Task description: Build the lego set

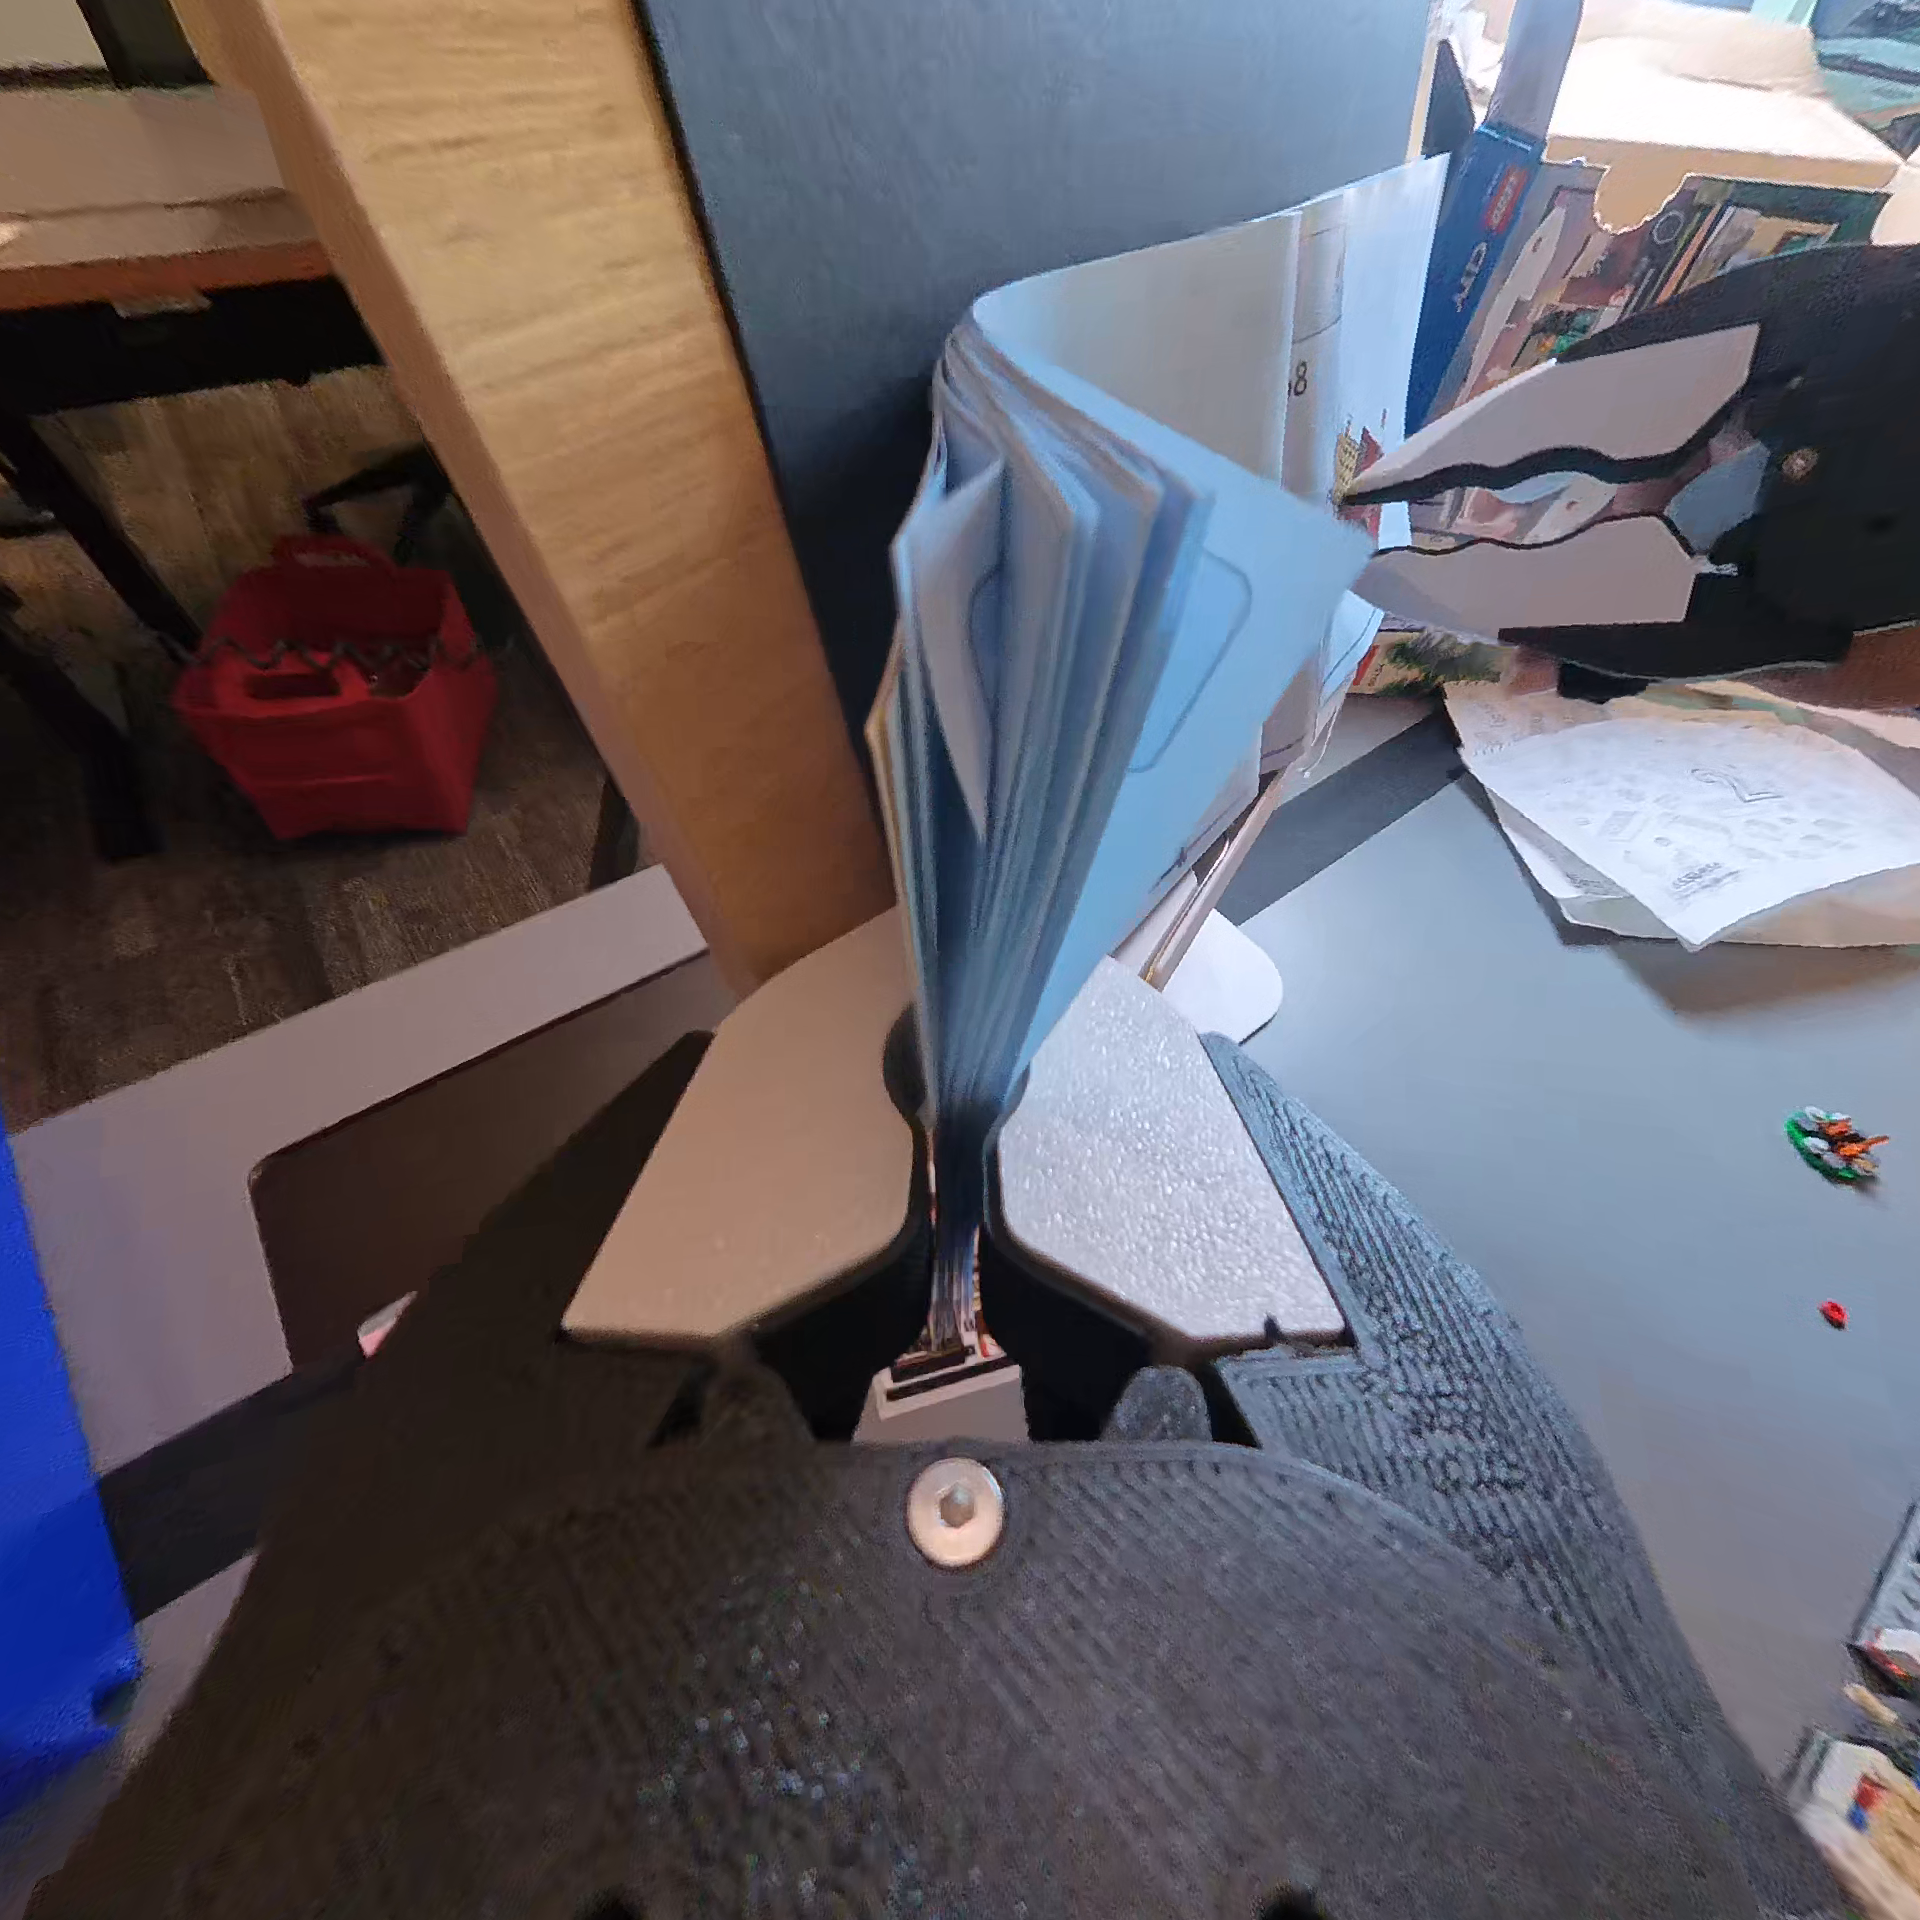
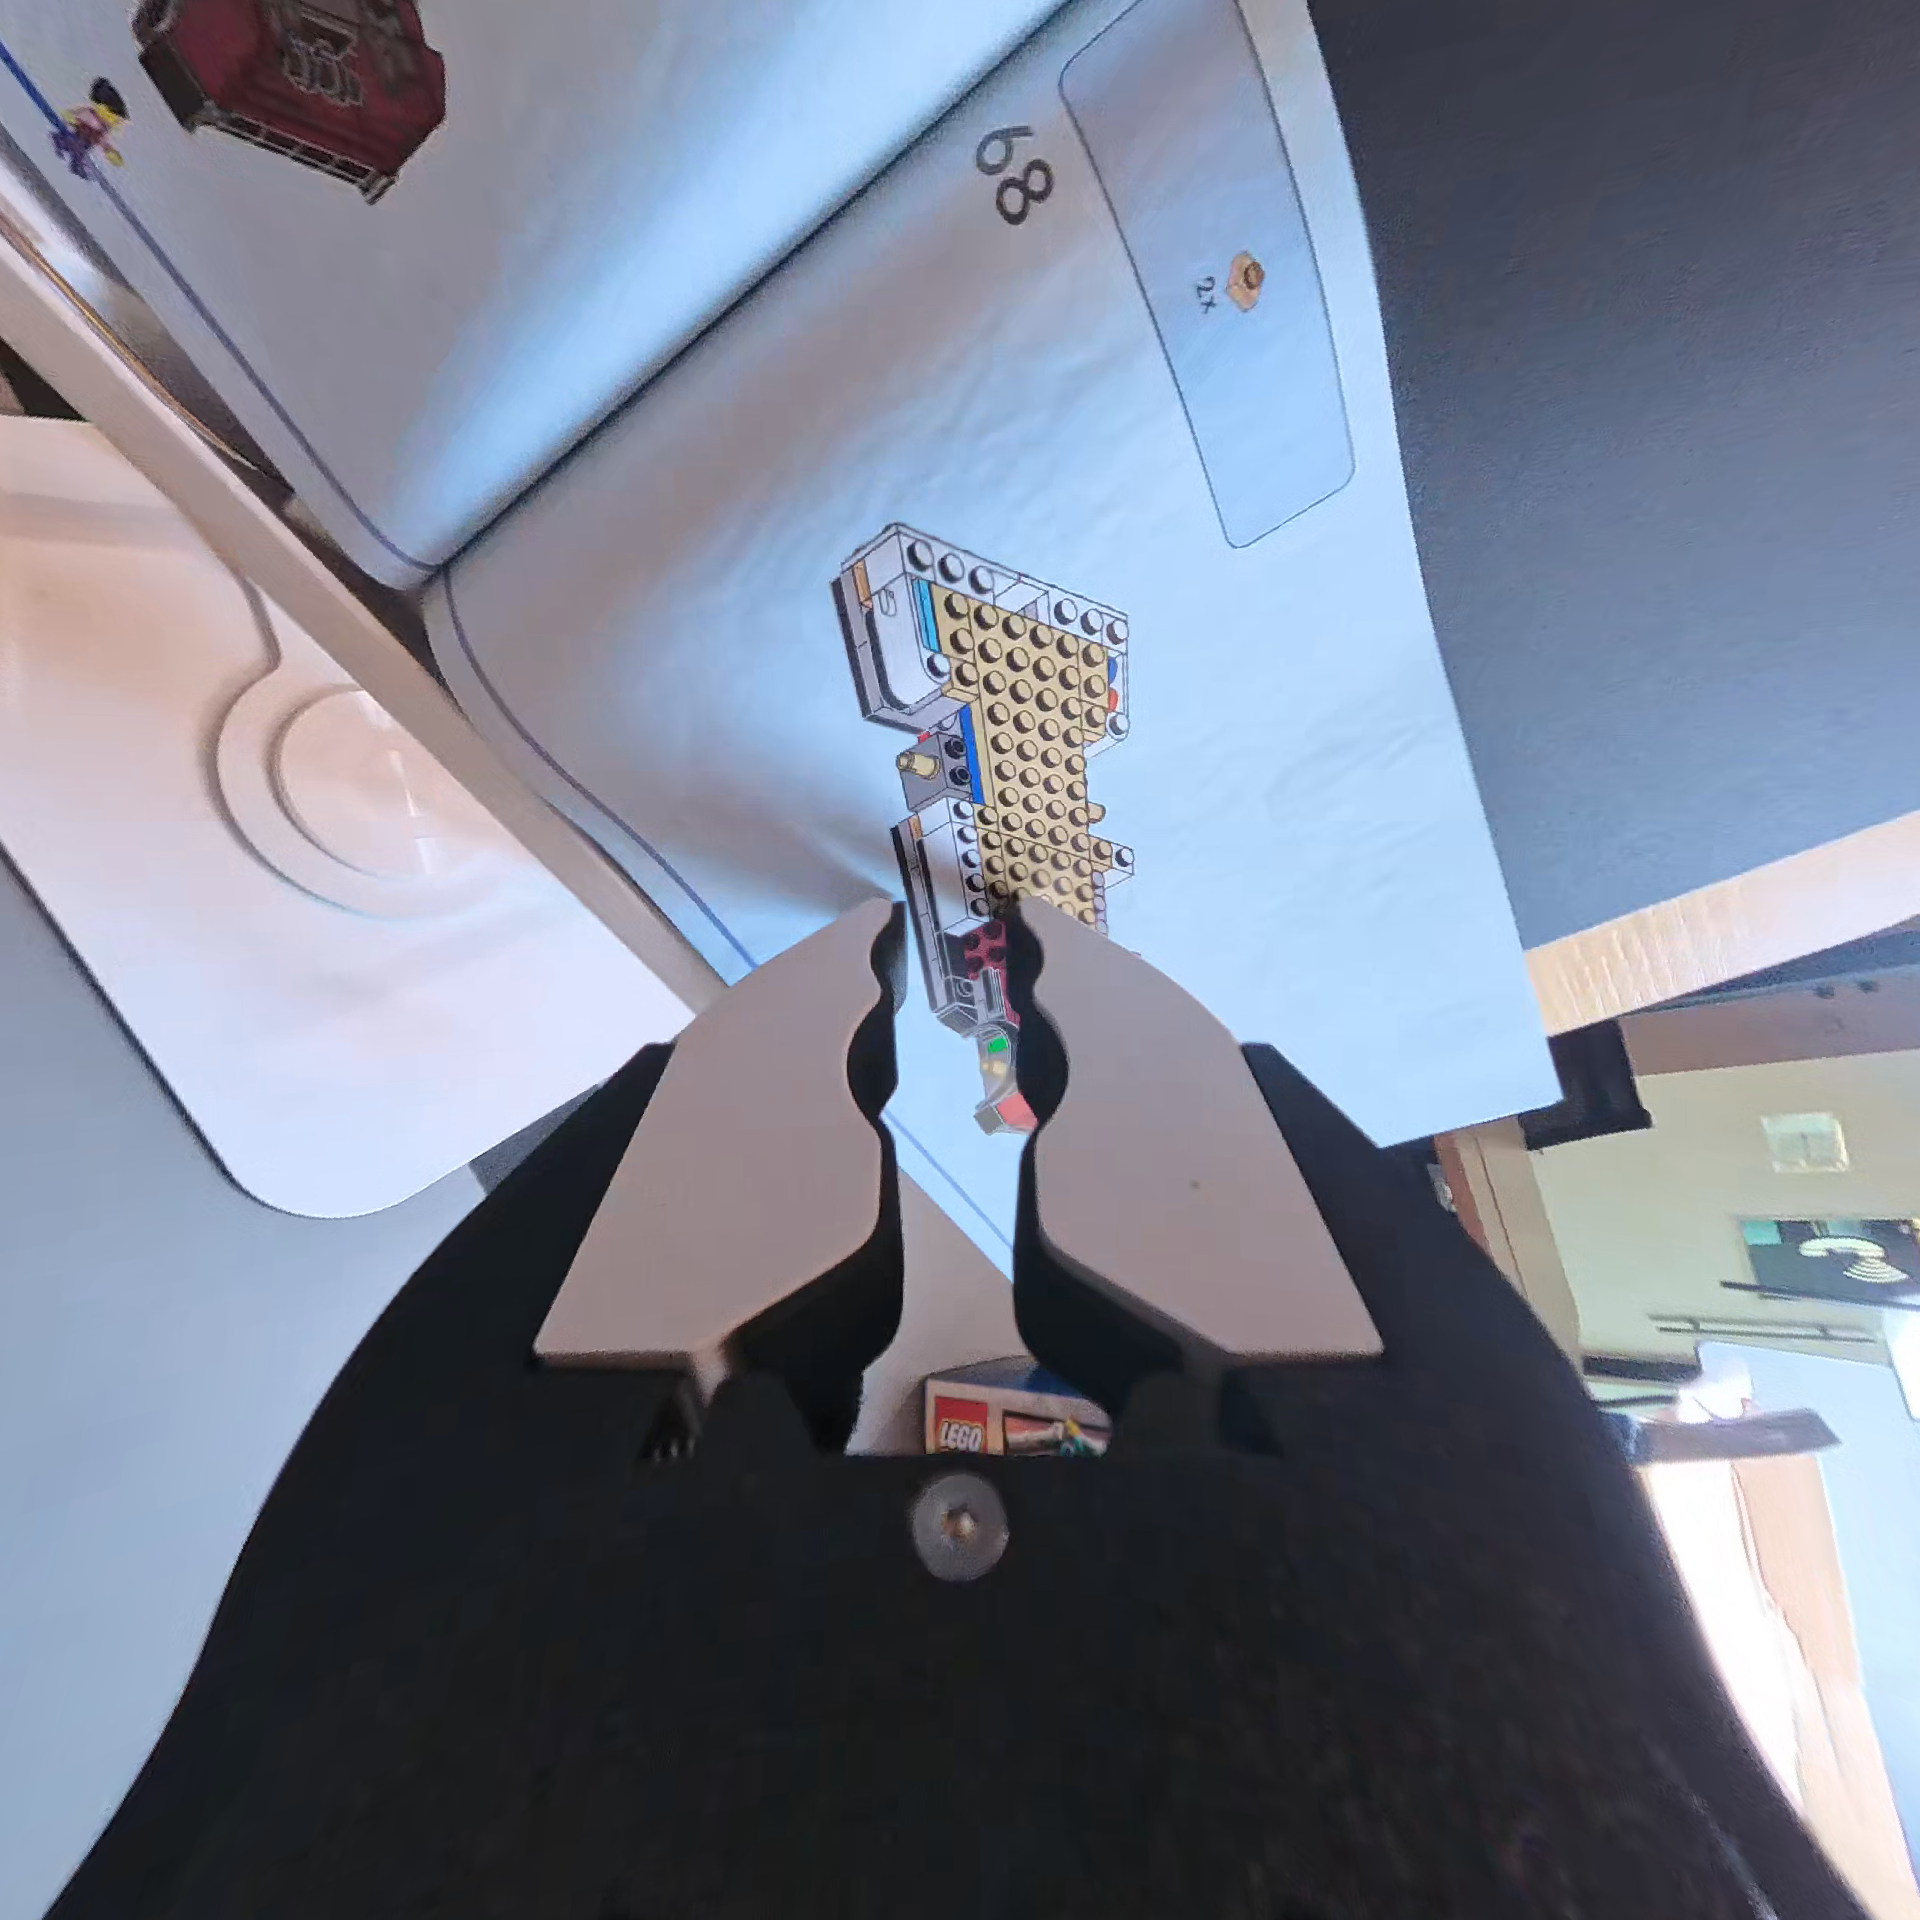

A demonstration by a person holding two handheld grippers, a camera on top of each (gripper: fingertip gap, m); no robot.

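Note:
My left gripper [image 1: 987, 997] is shut on the bottom edge of a thick light-blue instruction booklet [image 1: 1039, 623]. The booklet stands upright and its pages fan out above the fingers. My right gripper [image 1: 1356, 530] comes in from the right, with its tips at the outer edge of an opened page. In the right wrist view this gripper [image 2: 956, 914] is open. Both fingertips [image 2: 1049, 925] rest against a page [image 2: 1247, 779] printed with a brick model, and nothing is clamped between them. A white stand [image 1: 1226, 977] sits behind the booklet on the dark grey table [image 1: 1507, 1143].
Loose white paper sheets [image 1: 1714, 831] and a printed toy box [image 1: 1486, 239] lie at the far right. Small brick pieces [image 1: 1834, 1143] sit on the table at right. A wooden post [image 1: 551, 416] and a dark panel [image 1: 1039, 156] stand behind. A red basket [image 1: 332, 686] is on the floor at left. The left gripper's tips are roughly 20 cm from the right gripper's.

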